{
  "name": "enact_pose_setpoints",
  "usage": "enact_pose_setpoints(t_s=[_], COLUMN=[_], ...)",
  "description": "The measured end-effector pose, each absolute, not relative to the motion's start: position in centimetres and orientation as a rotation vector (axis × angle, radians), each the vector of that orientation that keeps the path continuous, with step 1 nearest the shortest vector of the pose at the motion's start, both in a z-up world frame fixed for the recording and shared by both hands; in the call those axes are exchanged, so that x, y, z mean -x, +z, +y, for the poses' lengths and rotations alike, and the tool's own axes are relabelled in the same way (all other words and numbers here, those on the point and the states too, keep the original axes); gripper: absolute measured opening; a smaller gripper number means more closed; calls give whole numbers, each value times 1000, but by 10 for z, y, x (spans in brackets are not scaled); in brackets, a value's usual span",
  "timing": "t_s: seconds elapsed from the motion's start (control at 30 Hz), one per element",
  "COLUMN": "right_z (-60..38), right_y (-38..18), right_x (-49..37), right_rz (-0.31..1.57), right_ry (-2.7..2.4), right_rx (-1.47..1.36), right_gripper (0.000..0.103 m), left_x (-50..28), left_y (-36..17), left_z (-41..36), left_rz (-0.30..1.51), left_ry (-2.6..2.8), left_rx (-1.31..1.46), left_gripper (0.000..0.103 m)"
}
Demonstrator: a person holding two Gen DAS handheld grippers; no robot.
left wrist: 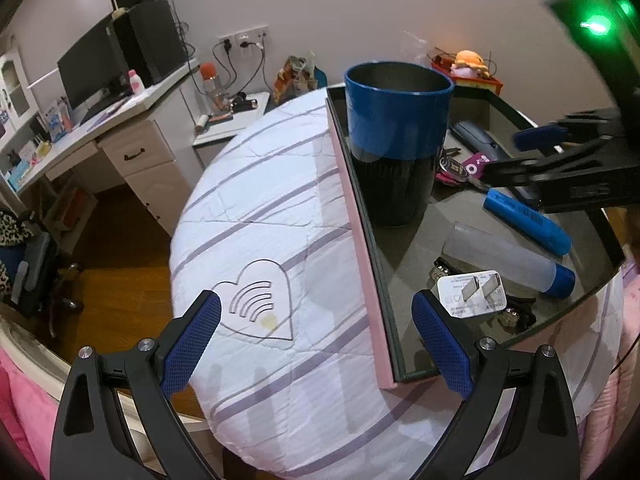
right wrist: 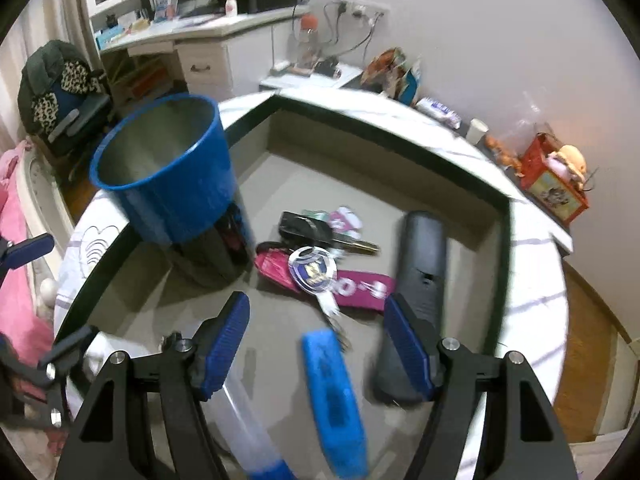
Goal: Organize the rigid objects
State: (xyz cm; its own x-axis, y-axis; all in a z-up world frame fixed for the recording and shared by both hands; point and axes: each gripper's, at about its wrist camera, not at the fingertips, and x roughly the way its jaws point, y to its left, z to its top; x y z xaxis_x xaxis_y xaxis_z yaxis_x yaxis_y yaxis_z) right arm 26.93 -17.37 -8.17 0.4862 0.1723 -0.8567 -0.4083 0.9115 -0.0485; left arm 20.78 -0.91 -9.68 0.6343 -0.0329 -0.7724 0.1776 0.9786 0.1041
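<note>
Bedroom, tray [left wrist: 362,240] on quilt; labels unreadable; left hand-held gripper [left wrist: 316,336] and right hand-held gripper [right wrist: 316,340] gape empty.

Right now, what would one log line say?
left claw: open, empty | right claw: open, above blue highlighter | blue cup: upright in tray

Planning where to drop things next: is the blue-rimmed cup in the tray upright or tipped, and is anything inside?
Upright: the cup stands on its base in the tray, mouth up. The visible inner wall looks bare; its bottom is hidden.
</note>
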Motion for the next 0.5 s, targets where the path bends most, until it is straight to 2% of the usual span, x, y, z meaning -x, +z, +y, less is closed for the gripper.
enact_pose_setpoints(t_s=[0.07,0.17,0.5], right_z=[-187,-210,-253], right_y=[-71,-55,-47], right_x=[-256,-229,-160], right_rz=[973,915,814], right_ry=[352,337,331], right_rx=[231,170,-11], right_gripper=[72,79,81], left_x=[-204,-197,-167], left_y=[-92,-84,-62], left_z=[-5,0,-15], left_rz=[868,844,777], left_ry=[-115,-101,-144], left_rx=[-168,-152,-138], left_gripper=[98,98,99])
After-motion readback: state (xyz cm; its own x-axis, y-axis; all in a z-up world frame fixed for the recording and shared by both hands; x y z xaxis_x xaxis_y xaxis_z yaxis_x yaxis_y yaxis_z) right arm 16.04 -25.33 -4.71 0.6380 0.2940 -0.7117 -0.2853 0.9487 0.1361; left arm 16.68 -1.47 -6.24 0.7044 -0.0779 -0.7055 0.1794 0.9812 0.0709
